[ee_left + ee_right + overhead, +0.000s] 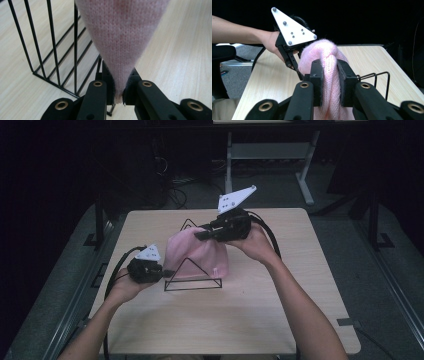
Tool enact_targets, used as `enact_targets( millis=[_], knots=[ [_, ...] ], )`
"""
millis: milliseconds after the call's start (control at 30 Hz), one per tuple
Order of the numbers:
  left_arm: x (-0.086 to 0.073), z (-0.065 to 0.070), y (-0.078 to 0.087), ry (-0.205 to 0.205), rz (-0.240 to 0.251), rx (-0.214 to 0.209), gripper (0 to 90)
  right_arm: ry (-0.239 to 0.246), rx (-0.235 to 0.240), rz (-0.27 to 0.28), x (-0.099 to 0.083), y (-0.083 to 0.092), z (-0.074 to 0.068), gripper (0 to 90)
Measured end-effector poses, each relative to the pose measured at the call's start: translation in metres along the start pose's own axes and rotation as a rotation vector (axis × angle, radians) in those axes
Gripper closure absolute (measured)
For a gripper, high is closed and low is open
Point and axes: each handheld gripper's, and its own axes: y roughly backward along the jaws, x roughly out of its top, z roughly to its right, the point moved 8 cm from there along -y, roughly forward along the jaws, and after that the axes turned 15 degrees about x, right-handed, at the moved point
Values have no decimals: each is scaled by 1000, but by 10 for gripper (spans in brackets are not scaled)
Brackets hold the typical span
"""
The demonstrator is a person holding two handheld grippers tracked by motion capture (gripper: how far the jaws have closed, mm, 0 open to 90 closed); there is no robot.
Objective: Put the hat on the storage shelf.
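- Table: pale wood-grain top, rectangular, rounded corners; stands on grey floor.
- Black wire rack sits on top, left of centre; triangular ends, thin bars running between them, base rails flat on the wood.
- Pink knit draped over rack; lower hem near the tabletop on the right side, contact not clear.
- Rest of top bare: wide stretch of wood at near edge and right side.

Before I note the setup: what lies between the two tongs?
In the high view, the pink knit hat spans from the left tongs to the right tongs, draped over the black wire rack. Both tongs pinch it.
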Motion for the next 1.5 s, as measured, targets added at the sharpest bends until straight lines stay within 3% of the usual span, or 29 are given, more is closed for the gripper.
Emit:
enact_targets(
  millis=[333, 600, 1000, 1133, 1267, 1333, 1433, 1500],
  knots=[
    [-10, 0, -6, -24, -56, 13, 825, -11, 13, -10, -9, -11, -3, 761],
    [-23, 0, -13, 1, -71, 1, 823, -28, 25, -33, -19, -20, -3, 760],
    [-33, -1, -18, -22, -131, 13, 820, -56, 34, -60, -30, -30, 0, 756],
    [-34, -3, -17, -12, -121, 16, 795, -67, 30, -65, -32, -33, 0, 752],
    [-34, -8, -9, 41, -81, -8, 672, -84, 22, -65, -33, -35, 1, 746],
    [-33, -10, -4, 44, -57, -21, 676, -78, 19, -72, -34, -35, 2, 746],
    [-28, -7, -2, 59, -32, -36, 751, -91, 23, -61, -32, -38, 0, 748],
    [-26, -8, -2, 35, -39, -27, 797, -81, 22, -63, -32, -40, 1, 749]
  ],
)
